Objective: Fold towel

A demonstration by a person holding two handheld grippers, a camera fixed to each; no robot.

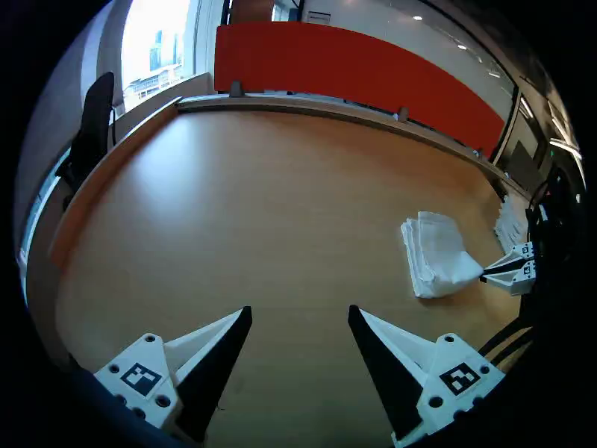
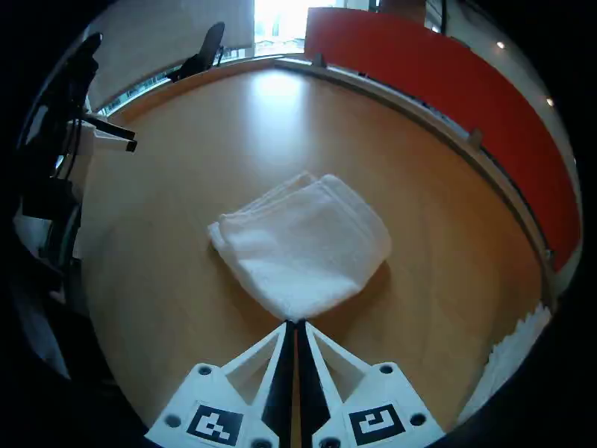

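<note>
Folded towel [image 2: 306,243] on table [image 2: 186,149], R claw [image 2: 296,322] at its corner.
L claw [image 1: 298,309] spread wide over bare wood, towel well off to its right. R claw's fingers closed narrow w/ tips touching towel's near corner straight ahead; can't tell if cloth is caught btwn them. Pile of white cloths [image 2: 507,351] to R claw's right, by table edge.

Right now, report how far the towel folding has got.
Done: the towel lies on the table as a compact, layered square, so the folds look finished. In hand: the right gripper has its fingers shut at the towel's near corner; whether they pinch it I cannot tell. The left gripper is open over bare wood. Left: probably just drawing the right gripper away.
</note>
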